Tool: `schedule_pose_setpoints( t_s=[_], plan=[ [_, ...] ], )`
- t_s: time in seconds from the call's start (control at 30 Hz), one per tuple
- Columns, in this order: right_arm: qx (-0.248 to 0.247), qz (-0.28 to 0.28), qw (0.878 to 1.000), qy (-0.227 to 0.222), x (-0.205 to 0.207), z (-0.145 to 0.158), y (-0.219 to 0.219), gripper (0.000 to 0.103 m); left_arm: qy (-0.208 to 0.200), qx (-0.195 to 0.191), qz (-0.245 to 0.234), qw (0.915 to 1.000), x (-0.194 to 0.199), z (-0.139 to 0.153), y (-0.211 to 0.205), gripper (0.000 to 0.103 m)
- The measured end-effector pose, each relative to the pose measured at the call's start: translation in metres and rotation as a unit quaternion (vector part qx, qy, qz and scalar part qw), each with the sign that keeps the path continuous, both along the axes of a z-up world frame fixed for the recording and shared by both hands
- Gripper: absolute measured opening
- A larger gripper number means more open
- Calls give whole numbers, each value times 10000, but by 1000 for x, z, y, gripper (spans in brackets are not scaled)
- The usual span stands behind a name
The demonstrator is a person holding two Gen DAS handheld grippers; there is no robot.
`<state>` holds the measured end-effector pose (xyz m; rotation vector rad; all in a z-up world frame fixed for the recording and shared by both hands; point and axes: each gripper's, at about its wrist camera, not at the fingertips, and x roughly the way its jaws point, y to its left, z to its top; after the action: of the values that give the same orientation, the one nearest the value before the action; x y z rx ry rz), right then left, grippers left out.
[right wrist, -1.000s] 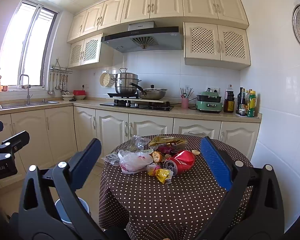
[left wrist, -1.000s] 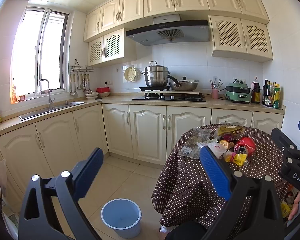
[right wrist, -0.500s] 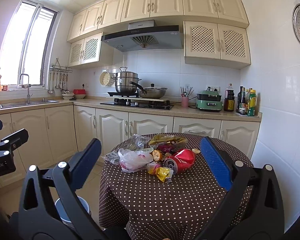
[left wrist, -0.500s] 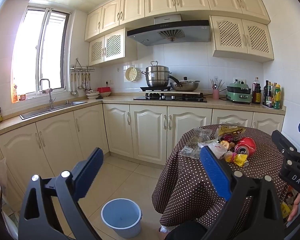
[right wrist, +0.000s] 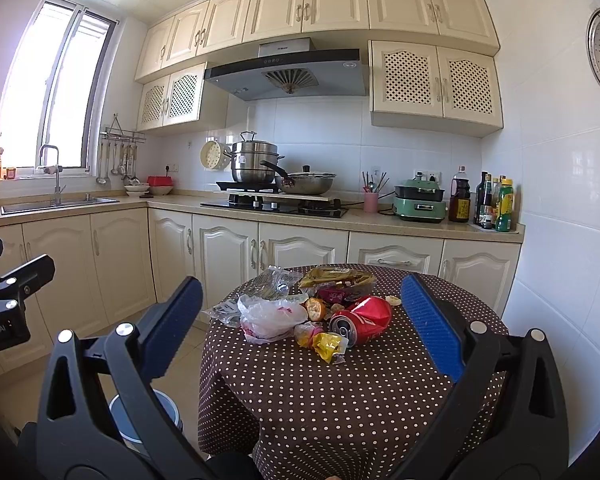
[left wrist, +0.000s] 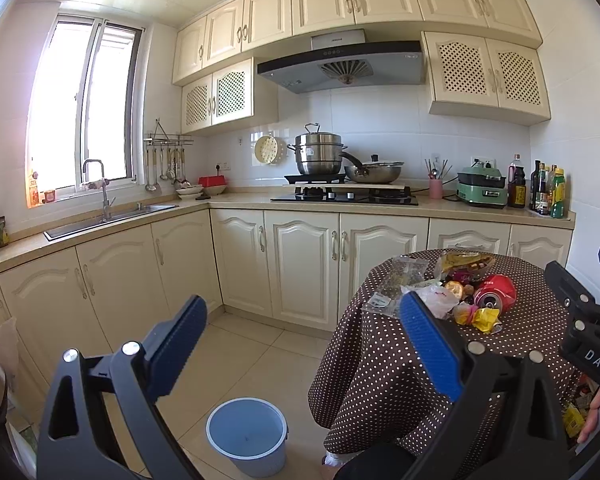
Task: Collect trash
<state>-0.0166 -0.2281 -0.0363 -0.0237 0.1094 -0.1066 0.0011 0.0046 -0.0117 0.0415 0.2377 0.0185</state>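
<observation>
The left gripper [left wrist: 304, 344] hides part of the trash pile [right wrist: 316, 312] on the dotted surface [right wrist: 340, 392], well ahead of both wide-spread, empty grippers, right gripper [right wrist: 300, 320] included.

This is a home kitchen. Ahead of the tongs, cream panelled cabinets [right wrist: 300, 256] run under a beige stone counter [right wrist: 364, 222], with matching wall cupboards [right wrist: 324, 2] above. A black gas hob [right wrist: 276, 206] carries a stacked steel steamer pot [right wrist: 254, 162] and a lidded steel pan [right wrist: 308, 184], beneath a grey range hood [right wrist: 288, 74]. Far left of the tongs, a steel sink with a tap [left wrist: 108, 212] sits below a bright window [left wrist: 82, 108]. Right of the hob stand a green electric cooker [right wrist: 420, 202] and sauce bottles [right wrist: 496, 204].
</observation>
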Motion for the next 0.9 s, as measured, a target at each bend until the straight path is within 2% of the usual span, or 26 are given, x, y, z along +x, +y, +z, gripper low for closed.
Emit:
schedule_pose_setpoints(
  t_s=[0.3, 0.63, 0.9],
  plan=[
    [38, -21, 9999, 92, 8, -7, -1, 97, 76, 21, -15, 10000, 5, -1, -2, 95],
    [349, 15, 9984, 434, 26, -17, -21, 97, 286, 175, -79, 9994, 28, -10, -18, 95],
    [560, -172, 9944, 878, 56, -33, -48, 97, 722, 259, -252, 9967, 68, -28, -36, 95]
  ],
)
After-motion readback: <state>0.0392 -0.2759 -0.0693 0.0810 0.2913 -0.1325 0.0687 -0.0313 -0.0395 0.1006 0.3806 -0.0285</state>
